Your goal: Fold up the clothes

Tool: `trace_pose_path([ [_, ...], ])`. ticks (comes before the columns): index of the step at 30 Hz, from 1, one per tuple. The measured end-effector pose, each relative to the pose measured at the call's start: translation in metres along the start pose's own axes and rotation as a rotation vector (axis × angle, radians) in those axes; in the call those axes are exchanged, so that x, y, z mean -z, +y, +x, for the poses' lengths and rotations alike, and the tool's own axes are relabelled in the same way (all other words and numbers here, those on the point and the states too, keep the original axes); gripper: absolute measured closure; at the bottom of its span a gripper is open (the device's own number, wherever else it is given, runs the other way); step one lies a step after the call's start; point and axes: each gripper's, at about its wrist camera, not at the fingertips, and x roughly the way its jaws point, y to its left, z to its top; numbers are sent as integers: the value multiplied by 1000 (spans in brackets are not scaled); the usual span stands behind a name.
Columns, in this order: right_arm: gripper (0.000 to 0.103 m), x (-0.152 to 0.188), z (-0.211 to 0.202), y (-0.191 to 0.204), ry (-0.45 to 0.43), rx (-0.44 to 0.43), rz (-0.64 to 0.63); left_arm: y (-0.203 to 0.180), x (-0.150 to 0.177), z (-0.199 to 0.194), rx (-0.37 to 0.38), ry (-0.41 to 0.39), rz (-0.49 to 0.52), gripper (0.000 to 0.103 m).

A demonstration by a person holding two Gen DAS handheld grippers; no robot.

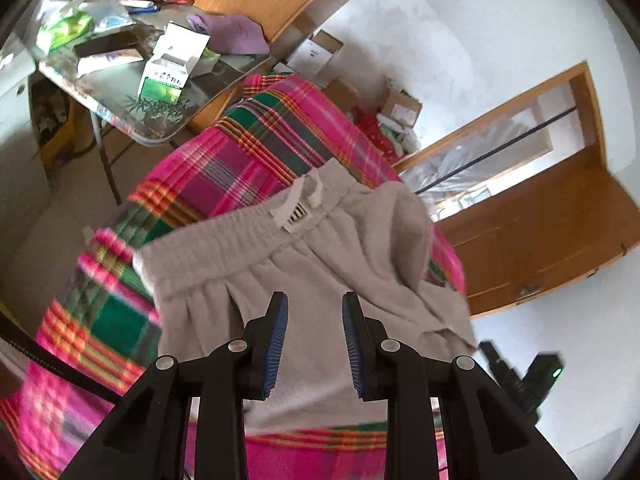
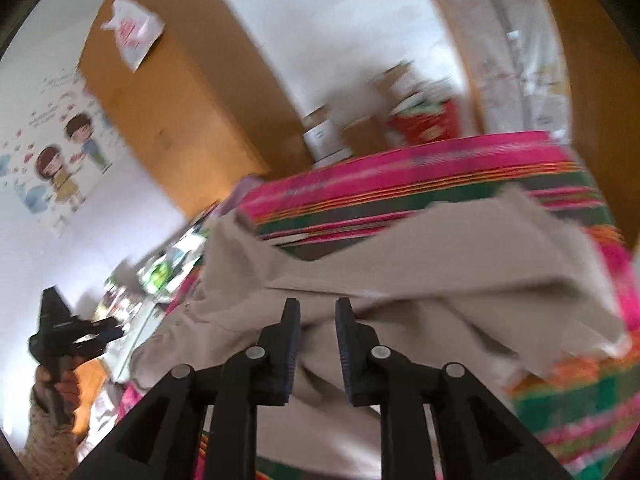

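Left wrist view: our left tongs (image 1: 314,340) and right tongs (image 2: 317,346) stand apart, empty, above beige shorts (image 1: 256,276) lying partly folded and rumpled on the plaid bed (image 1: 248,152); we judge more folding remains.

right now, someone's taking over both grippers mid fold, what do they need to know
Left gripper: fingers apart, nothing between them, above the beige pants.
Right gripper: fingers apart, nothing gripped, over the same pants.
Pants lie on the pink plaid bedspread, waistband showing, one part folded over, cloth rumpled.
Done: a first fold-over, it seems.
Left: smooth it out and finish folding.
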Motion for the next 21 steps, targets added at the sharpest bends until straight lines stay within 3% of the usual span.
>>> trace_pose_path([
  [5, 71, -30, 63, 22, 66, -47, -53, -9, -36, 38, -14, 47, 68, 75],
  [10, 70, -45, 114, 34, 110, -64, -99, -20, -68, 82, -16, 87, 135, 75],
  [21, 70, -54, 157, 20, 151, -55, -60, -30, -130, 158, 19, 178, 192, 74],
])
